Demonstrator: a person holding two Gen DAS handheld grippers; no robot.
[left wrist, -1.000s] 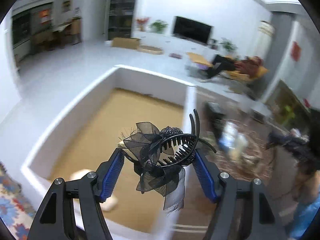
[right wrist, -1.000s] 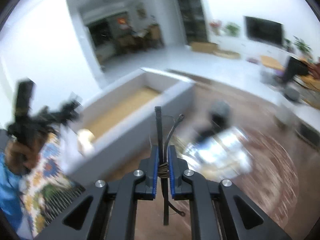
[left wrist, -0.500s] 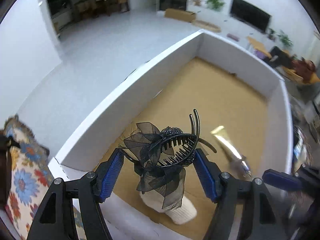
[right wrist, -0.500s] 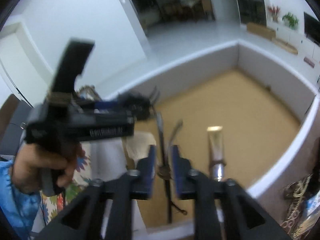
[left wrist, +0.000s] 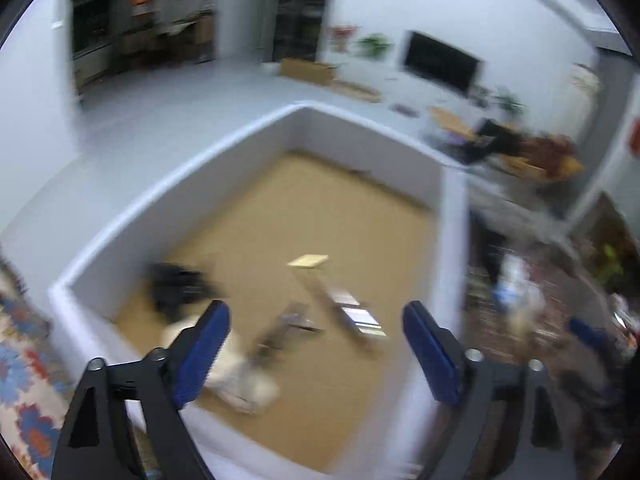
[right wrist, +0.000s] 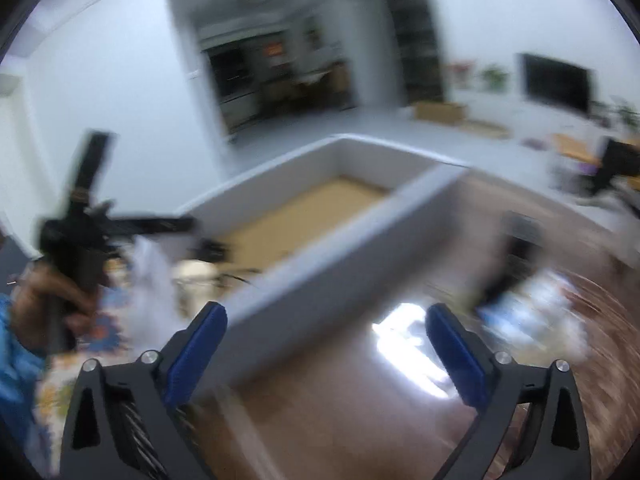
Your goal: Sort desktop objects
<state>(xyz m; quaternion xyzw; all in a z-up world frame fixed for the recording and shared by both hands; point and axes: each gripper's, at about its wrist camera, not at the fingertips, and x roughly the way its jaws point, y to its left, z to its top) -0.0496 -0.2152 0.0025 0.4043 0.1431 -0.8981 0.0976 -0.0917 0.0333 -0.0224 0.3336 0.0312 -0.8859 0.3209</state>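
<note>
My left gripper [left wrist: 316,320] hangs over a white-walled box [left wrist: 180,184] with a brown cardboard floor. Its jaws are opening and nothing is between them. In the box lie a black bow hair clip [left wrist: 176,286], a white soft item [left wrist: 244,384], a thin dark stick-like item [left wrist: 284,326] and a gold and silver tube [left wrist: 340,308], all blurred. My right gripper [right wrist: 326,320] is outside the box [right wrist: 340,236], above the wooden table [right wrist: 340,420]. Its jaws are also opening, with nothing between them.
A person's hand [right wrist: 52,300] holds the left gripper at the left of the right wrist view. Blurred dark and pale items [right wrist: 520,280] lie on the table right of the box. A flowered cloth [left wrist: 24,380] lies left of the box.
The left gripper let go of the black hair clip, which now lies in the box. The right gripper let go of the thin dark item and drew back from above the box.
</note>
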